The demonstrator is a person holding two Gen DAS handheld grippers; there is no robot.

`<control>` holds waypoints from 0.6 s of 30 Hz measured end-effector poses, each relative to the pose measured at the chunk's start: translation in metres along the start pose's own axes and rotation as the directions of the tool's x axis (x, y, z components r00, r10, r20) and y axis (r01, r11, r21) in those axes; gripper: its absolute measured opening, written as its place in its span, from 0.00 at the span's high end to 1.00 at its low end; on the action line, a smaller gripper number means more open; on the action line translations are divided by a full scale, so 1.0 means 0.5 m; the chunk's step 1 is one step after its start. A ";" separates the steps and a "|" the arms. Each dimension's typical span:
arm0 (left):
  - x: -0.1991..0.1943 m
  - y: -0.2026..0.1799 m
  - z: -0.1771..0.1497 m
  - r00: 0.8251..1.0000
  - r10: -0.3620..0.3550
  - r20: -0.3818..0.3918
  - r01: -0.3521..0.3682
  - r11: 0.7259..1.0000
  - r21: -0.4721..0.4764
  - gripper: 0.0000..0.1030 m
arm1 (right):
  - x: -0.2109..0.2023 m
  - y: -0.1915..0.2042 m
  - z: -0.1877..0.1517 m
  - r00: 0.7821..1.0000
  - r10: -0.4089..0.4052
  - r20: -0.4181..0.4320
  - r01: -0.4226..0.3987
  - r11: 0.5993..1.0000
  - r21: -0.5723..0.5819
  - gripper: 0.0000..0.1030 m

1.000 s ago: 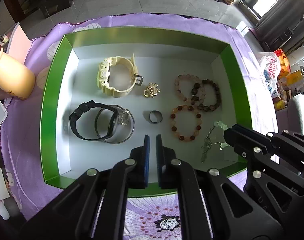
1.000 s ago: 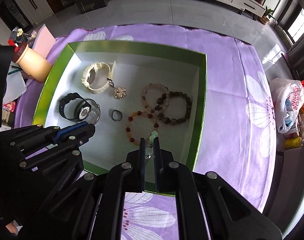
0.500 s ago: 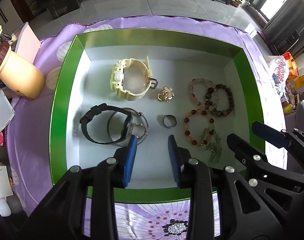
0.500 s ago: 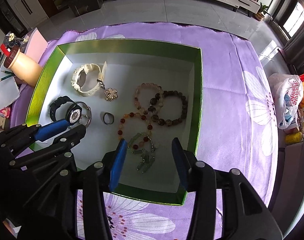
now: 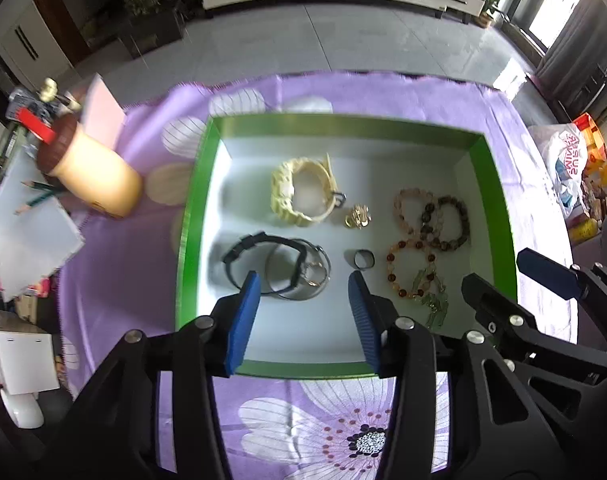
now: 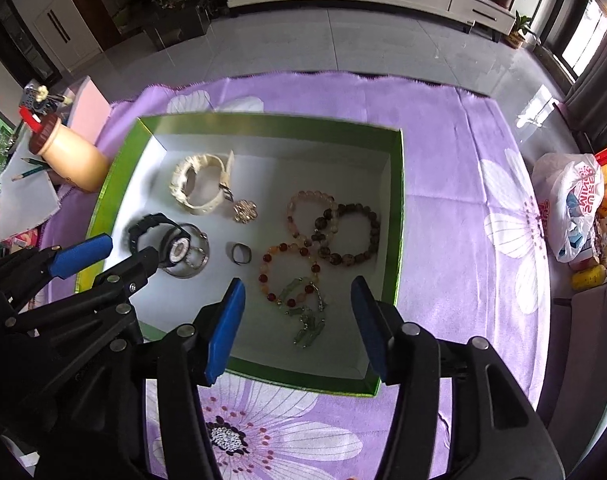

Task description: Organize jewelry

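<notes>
A green box (image 5: 343, 126) with a white floor holds the jewelry: a cream watch (image 5: 301, 192), a gold brooch (image 5: 358, 216), a black watch (image 5: 259, 258) over a silver bangle (image 5: 303, 276), a dark ring (image 5: 363, 259), three bead bracelets (image 5: 431, 224) and a green-stone necklace (image 6: 307, 320). My left gripper (image 5: 303, 312) is open and empty above the box's near edge. My right gripper (image 6: 299, 324) is open and empty above the necklace, near the box's front right.
The box (image 6: 399, 208) sits on a purple flowered cloth (image 6: 463, 200). A tan jar with a brown lid (image 5: 91, 172), pencils and papers (image 5: 27, 236) lie to the left. A plastic bag (image 6: 575, 204) sits off the table at right.
Both grippers went from shut to wide open and pulled back and up from the box. The green-stone necklace left the right gripper and now lies on the box floor.
</notes>
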State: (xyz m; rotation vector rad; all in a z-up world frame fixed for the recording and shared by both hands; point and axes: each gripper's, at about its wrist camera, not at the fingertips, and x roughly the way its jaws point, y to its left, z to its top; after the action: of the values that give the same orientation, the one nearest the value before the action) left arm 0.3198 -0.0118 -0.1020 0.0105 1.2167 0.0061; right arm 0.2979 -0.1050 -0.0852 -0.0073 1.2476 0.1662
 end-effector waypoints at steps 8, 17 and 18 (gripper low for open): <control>-0.135 0.020 -0.002 0.998 0.002 0.067 0.000 0.999 -0.037 0.44 | -0.127 0.006 -0.009 0.998 -0.026 0.064 0.024 0.999 0.023 0.32; -0.210 0.025 -0.010 0.995 0.027 0.095 -0.023 0.999 -0.047 0.40 | -0.201 0.024 -0.019 0.996 -0.040 0.077 0.041 0.999 -0.007 0.32; -0.219 0.026 -0.012 0.993 0.031 0.110 -0.026 0.998 -0.048 0.40 | -0.206 0.025 -0.021 0.995 -0.044 0.086 0.045 0.999 -0.008 0.32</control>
State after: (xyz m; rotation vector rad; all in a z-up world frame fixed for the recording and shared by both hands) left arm 0.2762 0.0001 -0.0012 -0.0123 1.1051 0.0585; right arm 0.2547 -0.1061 0.0094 -0.0360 1.1597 0.1328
